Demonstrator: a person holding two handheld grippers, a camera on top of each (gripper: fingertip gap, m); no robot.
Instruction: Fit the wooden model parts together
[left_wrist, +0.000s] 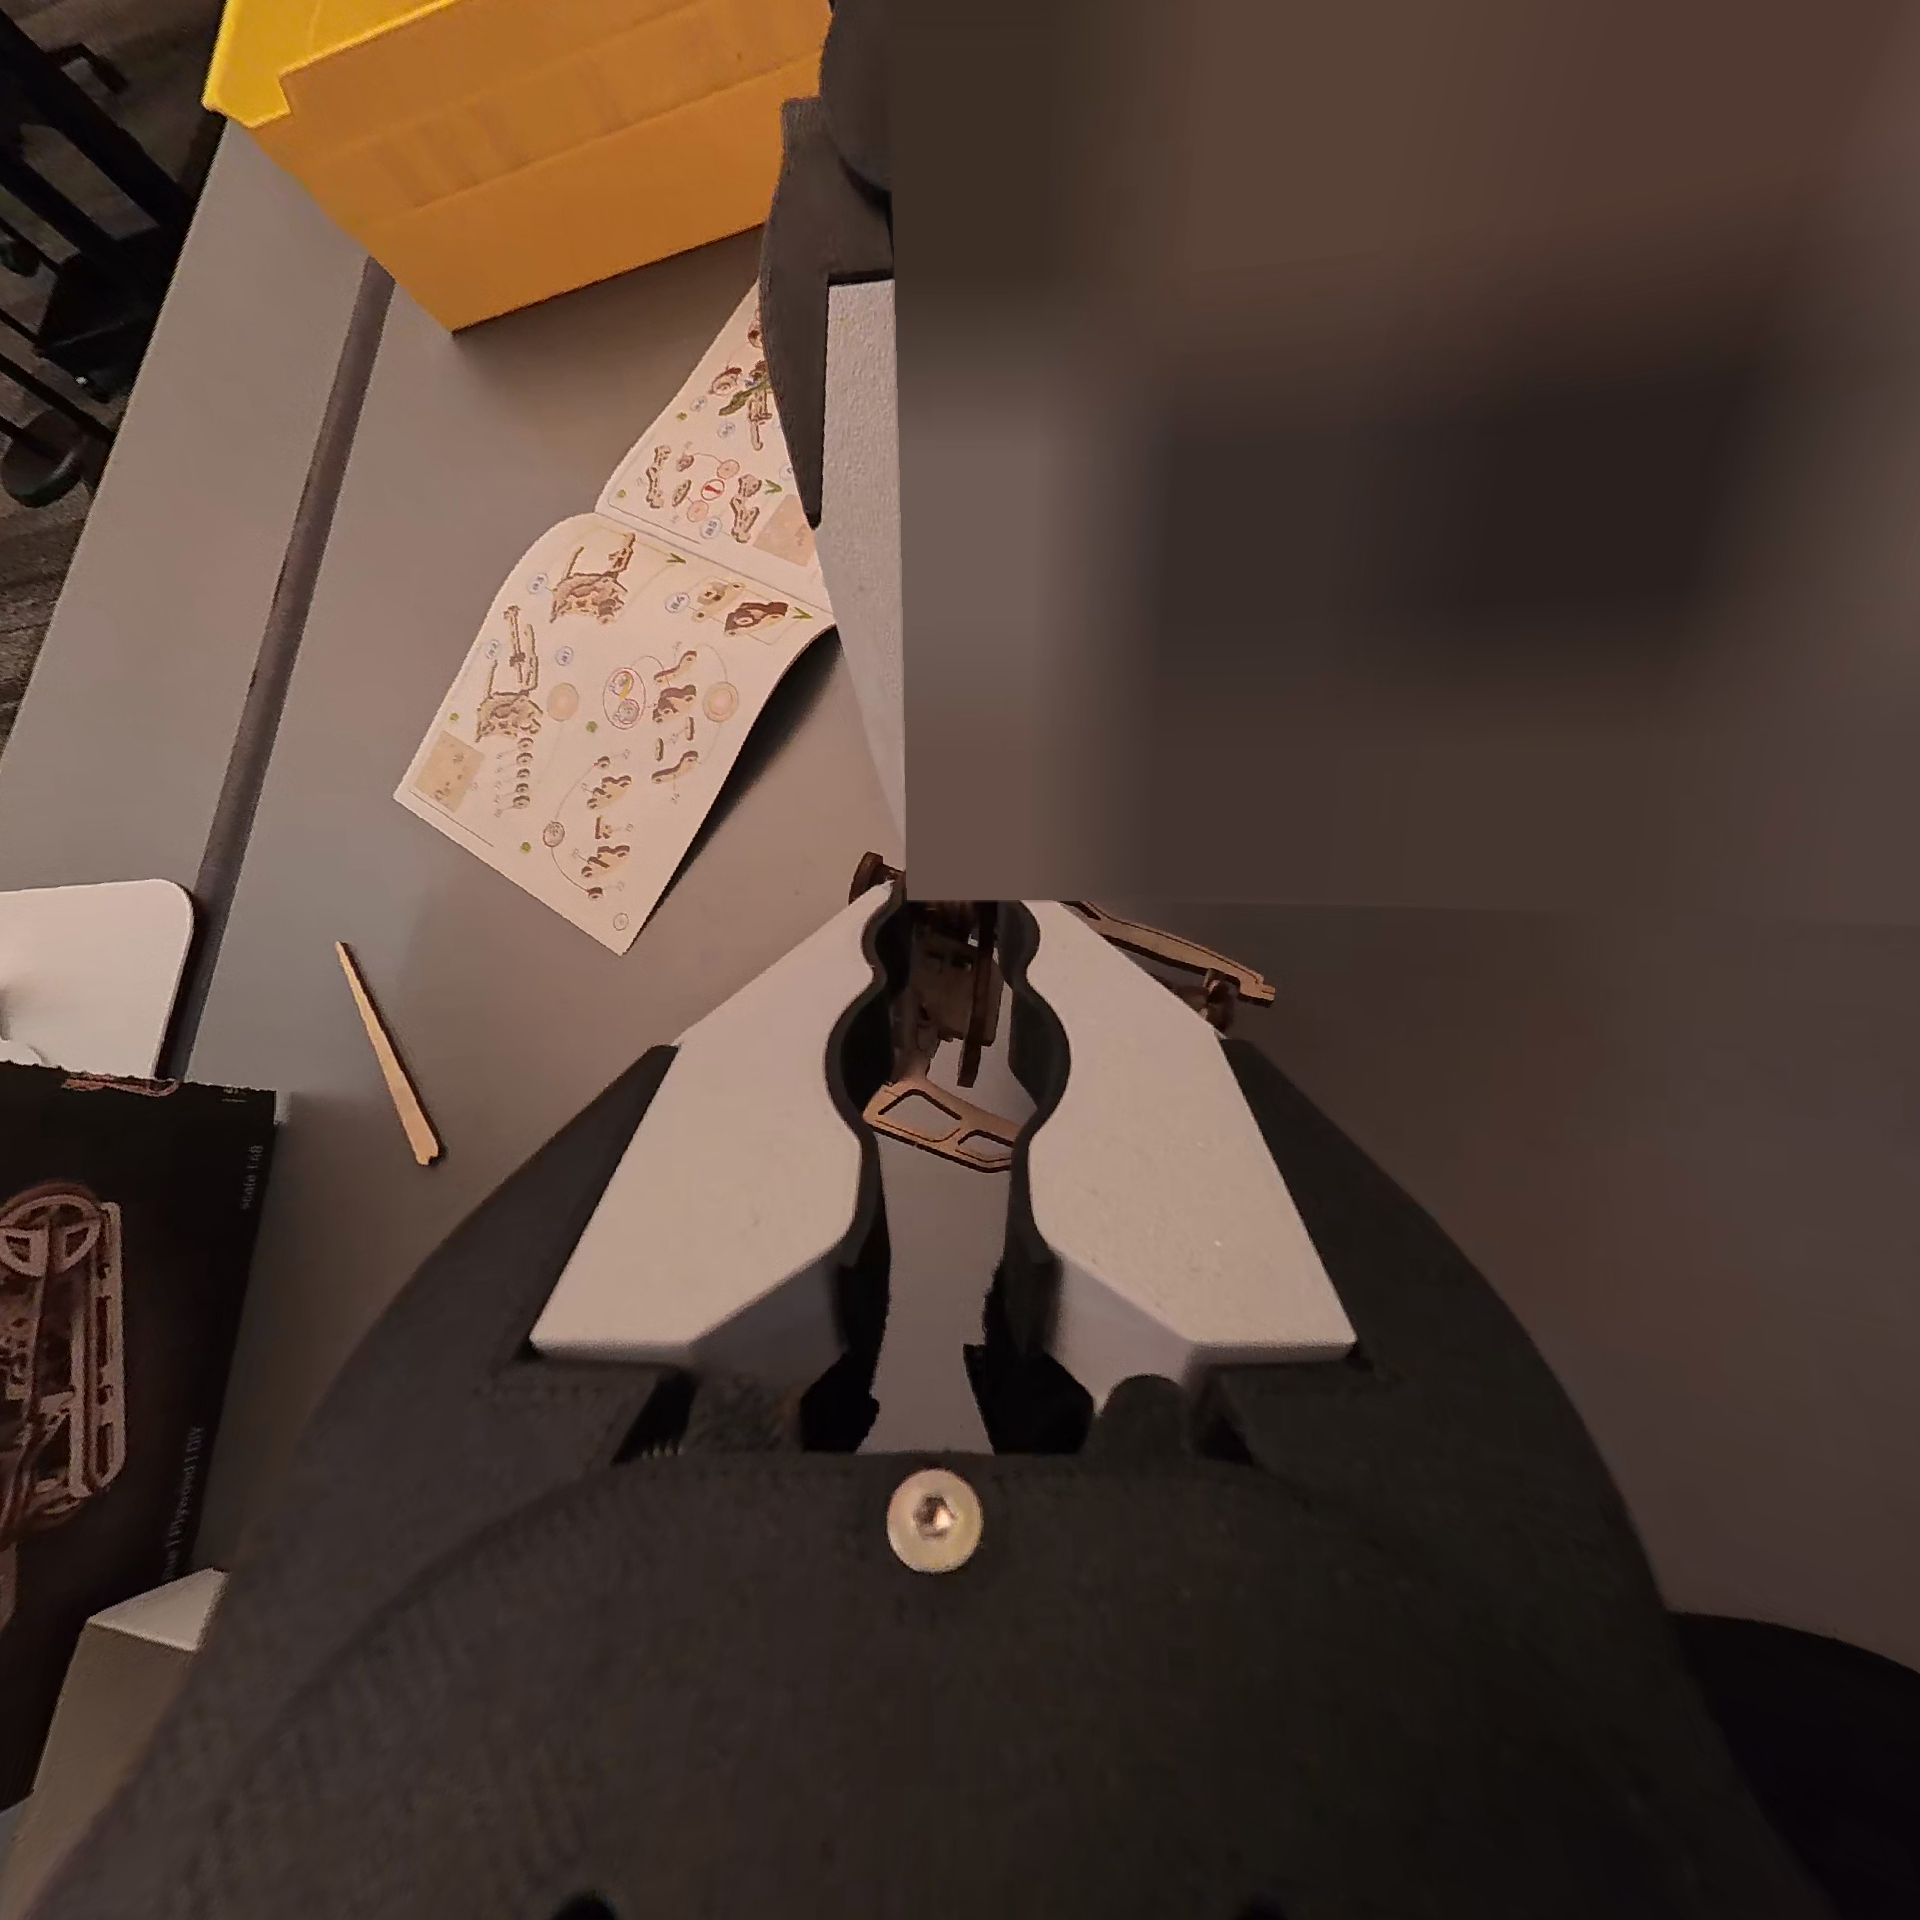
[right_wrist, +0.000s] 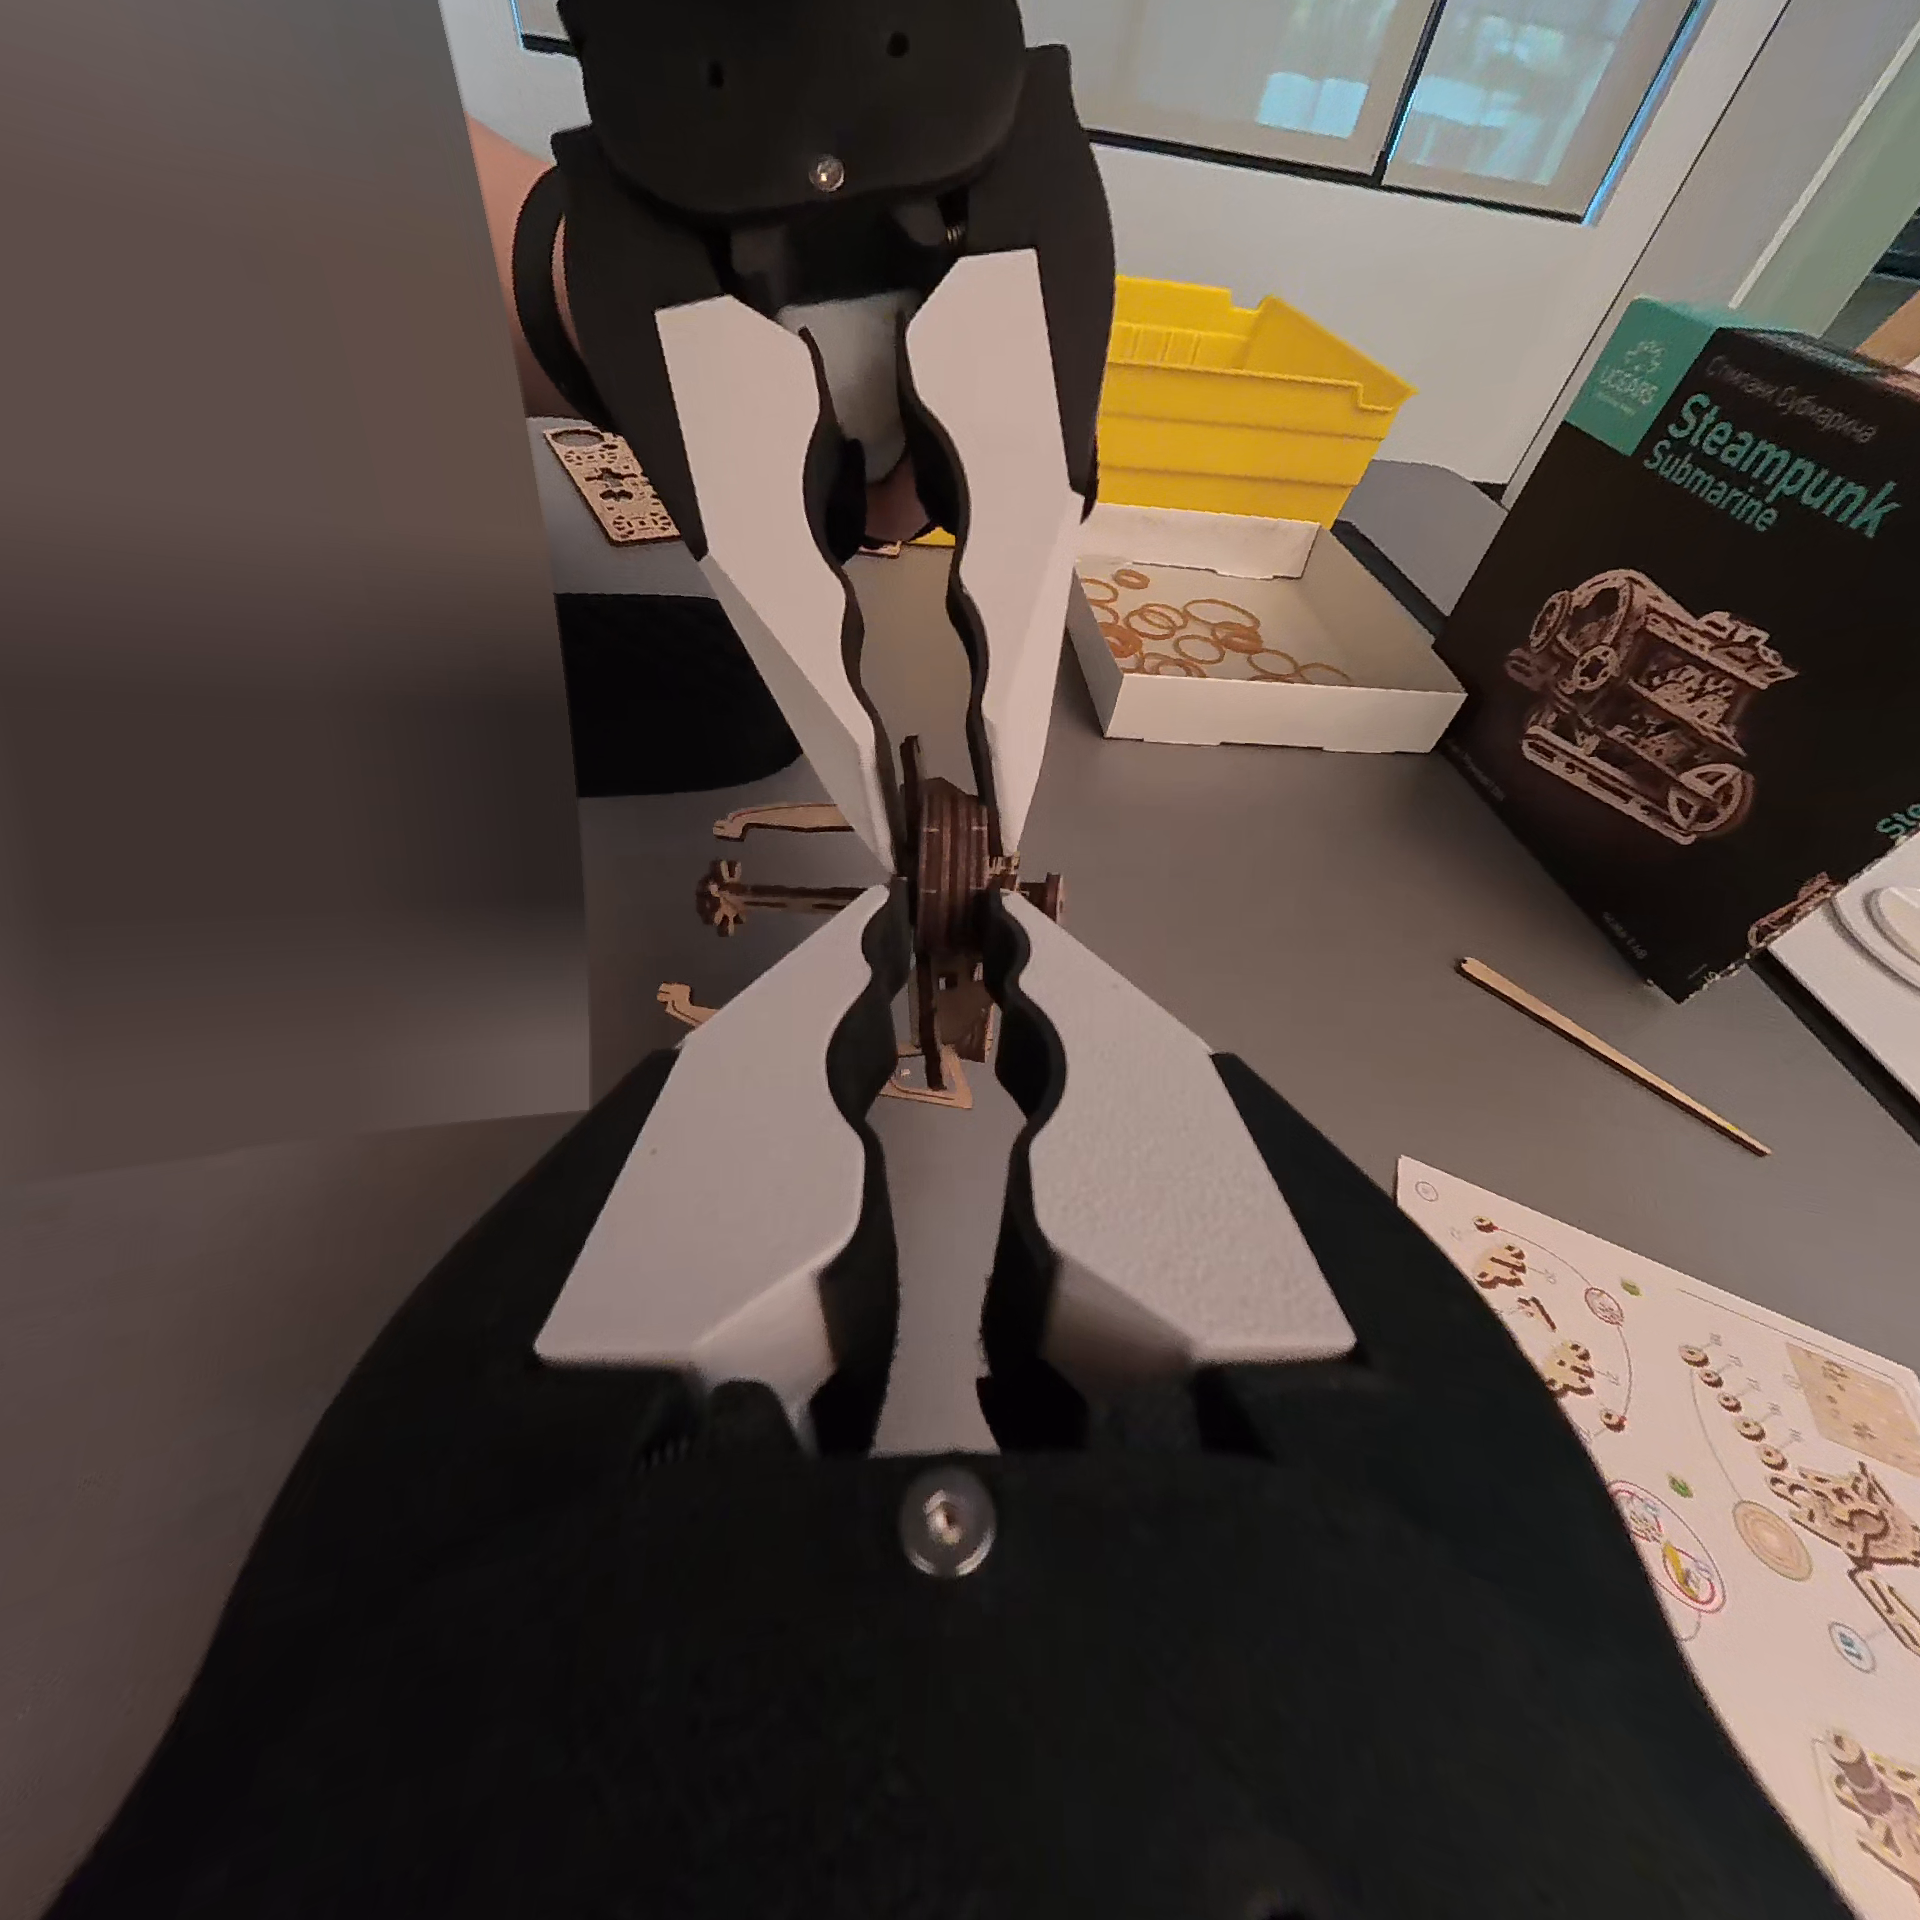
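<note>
Wooden rings (right_wrist: 1195, 634) in white tray (right_wrist: 1278, 717)

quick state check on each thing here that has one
left gripper: shut on the wooden assembly
right gripper: shut on the wooden assembly
wooden assembly: held above the table, pinched from both sides
instruction booklet: open
yellow bin: open-topped
white tray: holds rubber bands

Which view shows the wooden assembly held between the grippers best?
The right wrist view: the wooden assembly, with its stacked dark discs, sits unobstructed between both grippers' tips. In the left wrist view only slivers of it show, mostly hidden by a blur patch.
</note>
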